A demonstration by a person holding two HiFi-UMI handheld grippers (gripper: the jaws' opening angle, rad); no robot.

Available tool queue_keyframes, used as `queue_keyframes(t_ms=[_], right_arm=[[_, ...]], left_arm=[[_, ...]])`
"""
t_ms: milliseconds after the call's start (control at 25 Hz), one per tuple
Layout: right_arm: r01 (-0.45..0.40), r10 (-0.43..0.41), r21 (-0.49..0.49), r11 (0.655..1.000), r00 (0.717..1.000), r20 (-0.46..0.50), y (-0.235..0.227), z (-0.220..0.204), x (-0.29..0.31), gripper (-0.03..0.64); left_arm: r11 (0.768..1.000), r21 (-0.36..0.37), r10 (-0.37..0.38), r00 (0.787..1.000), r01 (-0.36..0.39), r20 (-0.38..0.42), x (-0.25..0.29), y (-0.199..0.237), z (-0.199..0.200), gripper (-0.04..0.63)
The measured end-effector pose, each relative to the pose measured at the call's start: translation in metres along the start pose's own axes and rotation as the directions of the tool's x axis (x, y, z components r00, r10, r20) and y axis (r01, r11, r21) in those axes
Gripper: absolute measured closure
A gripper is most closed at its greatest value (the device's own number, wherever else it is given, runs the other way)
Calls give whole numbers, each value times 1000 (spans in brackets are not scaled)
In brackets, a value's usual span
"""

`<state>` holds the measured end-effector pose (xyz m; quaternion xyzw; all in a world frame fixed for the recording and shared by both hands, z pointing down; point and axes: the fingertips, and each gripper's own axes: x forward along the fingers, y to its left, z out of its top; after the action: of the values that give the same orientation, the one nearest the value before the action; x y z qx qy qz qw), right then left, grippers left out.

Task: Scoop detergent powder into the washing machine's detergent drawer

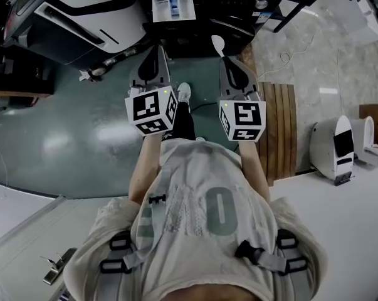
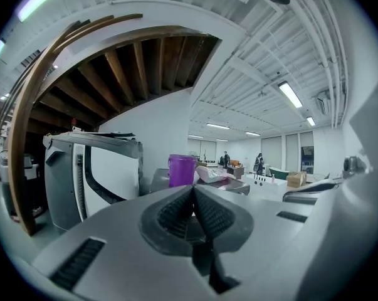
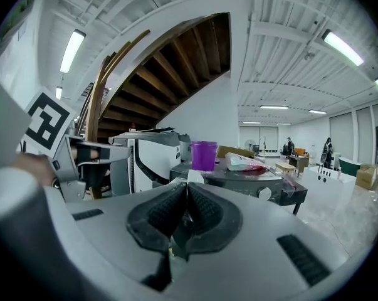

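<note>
1. Room: an open hall with a white beamed ceiling and strip lights. The wooden stair underside (image 3: 176,74) fills the upper left of both gripper views.
2. The floor shows only in the head view: glossy teal floor (image 1: 69,137) on the left, pale stone on the right, and a wooden slat panel (image 1: 281,124) right of centre.
3. The washing machine (image 1: 232,27) is dark and sits top centre in the head view. A white appliance (image 1: 82,14) stands to its left.
4. The detergent drawer (image 1: 173,7) is at the top centre of the head view with its compartments visible from above. It is well ahead of both grippers, and neither gripper view shows it.
5. Only the gripper views show the machine's top, which carries a purple cup (image 3: 204,155) with a bag (image 3: 245,162) just beside it. There are people far back on the right.
6. Left gripper (image 1: 156,49): jaws pressed together with nothing between them.
7. Right gripper (image 1: 226,59): jaws closed on the handle of a white scoop (image 1: 217,42). The scoop's bowl pokes out past the tips toward the machine. I cannot tell whether the bowl holds anything.
</note>
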<state>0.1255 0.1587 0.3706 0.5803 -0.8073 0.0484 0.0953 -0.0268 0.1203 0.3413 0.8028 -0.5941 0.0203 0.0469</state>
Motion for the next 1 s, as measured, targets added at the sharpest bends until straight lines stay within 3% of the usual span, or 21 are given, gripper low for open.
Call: queue_keyframes(t_ms=[560, 1000], right_arm=[[32, -31, -12, 999, 997, 65, -40, 103, 181, 607], [55, -57, 25, 998, 994, 92, -51, 138, 271, 607]], left_arm=[[1000, -4, -7, 999, 7, 47, 172, 91, 63, 575], [997, 56, -55, 996, 51, 74, 257, 130, 93, 575]])
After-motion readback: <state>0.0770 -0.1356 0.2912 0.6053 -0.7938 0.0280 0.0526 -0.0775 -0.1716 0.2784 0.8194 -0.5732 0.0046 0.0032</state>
